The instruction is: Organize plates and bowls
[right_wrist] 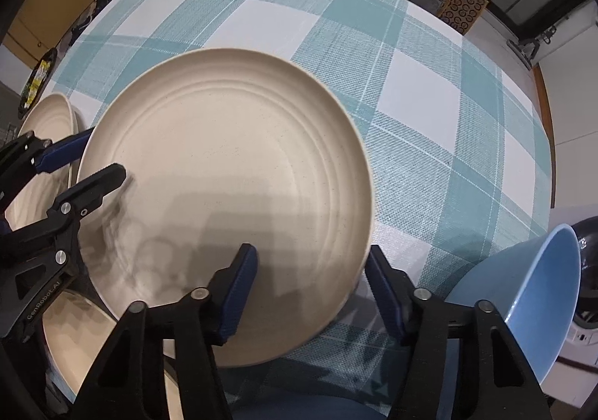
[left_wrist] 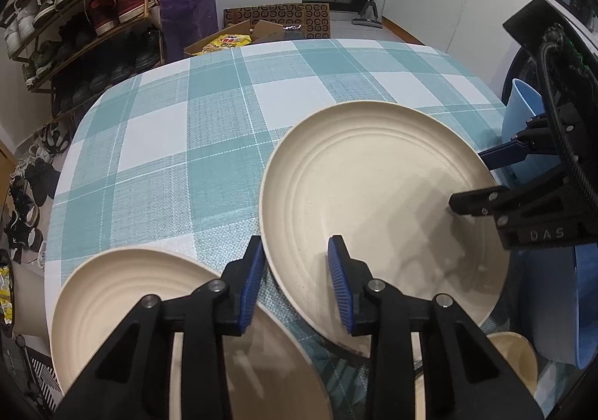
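Left wrist view: the left gripper (left_wrist: 297, 281) is seen straddling the near-left rim of the large cream plate (left_wrist: 381, 203), one pad outside the rim and one over the plate's inner face. A visible gap remains at each pad, so the jaws are read as open around the rim, not yet clamped. A second cream plate (left_wrist: 127, 311) lies just beside it on the checked tablecloth (left_wrist: 179, 143). The right gripper (left_wrist: 482, 178) is seen at the plate's far-right edge, in front of a blue bowl (left_wrist: 521, 113).

Right wrist view: the right gripper (right_wrist: 312, 291) is placed across the plate's (right_wrist: 224, 173) near-right rim, one pad over the inner face and the other outside the edge. Contact cannot be confirmed; these jaws are also taken as open about the rim. The blue bowl (right_wrist: 538, 289) stands tilted at the right.

For a sound lift, both pads should be seated fully on the rim before raising, and both sides should be raised evenly so the plate stays level.
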Demonstrator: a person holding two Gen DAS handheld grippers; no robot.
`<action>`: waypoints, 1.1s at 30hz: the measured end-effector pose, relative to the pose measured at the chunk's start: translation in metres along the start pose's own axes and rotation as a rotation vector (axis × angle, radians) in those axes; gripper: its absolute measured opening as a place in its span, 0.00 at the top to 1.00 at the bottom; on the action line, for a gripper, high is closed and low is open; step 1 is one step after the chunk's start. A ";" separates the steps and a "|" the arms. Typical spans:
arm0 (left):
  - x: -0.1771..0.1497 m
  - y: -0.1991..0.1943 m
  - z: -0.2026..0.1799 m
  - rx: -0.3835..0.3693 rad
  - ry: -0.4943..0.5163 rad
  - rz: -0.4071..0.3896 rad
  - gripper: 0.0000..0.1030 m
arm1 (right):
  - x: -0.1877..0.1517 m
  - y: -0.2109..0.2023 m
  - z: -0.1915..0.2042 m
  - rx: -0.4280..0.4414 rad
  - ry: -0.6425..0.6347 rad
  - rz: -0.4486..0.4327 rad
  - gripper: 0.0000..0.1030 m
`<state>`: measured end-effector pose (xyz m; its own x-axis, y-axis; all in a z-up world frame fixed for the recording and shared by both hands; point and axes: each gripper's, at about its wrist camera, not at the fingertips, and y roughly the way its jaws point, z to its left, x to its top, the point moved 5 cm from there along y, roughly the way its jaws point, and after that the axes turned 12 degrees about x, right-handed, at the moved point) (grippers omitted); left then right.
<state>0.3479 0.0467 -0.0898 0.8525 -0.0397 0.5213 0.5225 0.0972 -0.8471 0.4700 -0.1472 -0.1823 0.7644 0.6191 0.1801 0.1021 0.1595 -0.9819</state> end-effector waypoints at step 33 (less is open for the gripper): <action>0.009 -0.030 0.011 0.011 -0.080 -0.078 0.73 | -0.006 -0.042 0.010 -0.027 0.000 -0.166 0.79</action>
<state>0.3397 0.0544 -0.0581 0.8046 0.0322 0.5929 0.5869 0.1078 -0.8024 0.4550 -0.1503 -0.1412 0.7353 0.5861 0.3403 0.2443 0.2393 -0.9397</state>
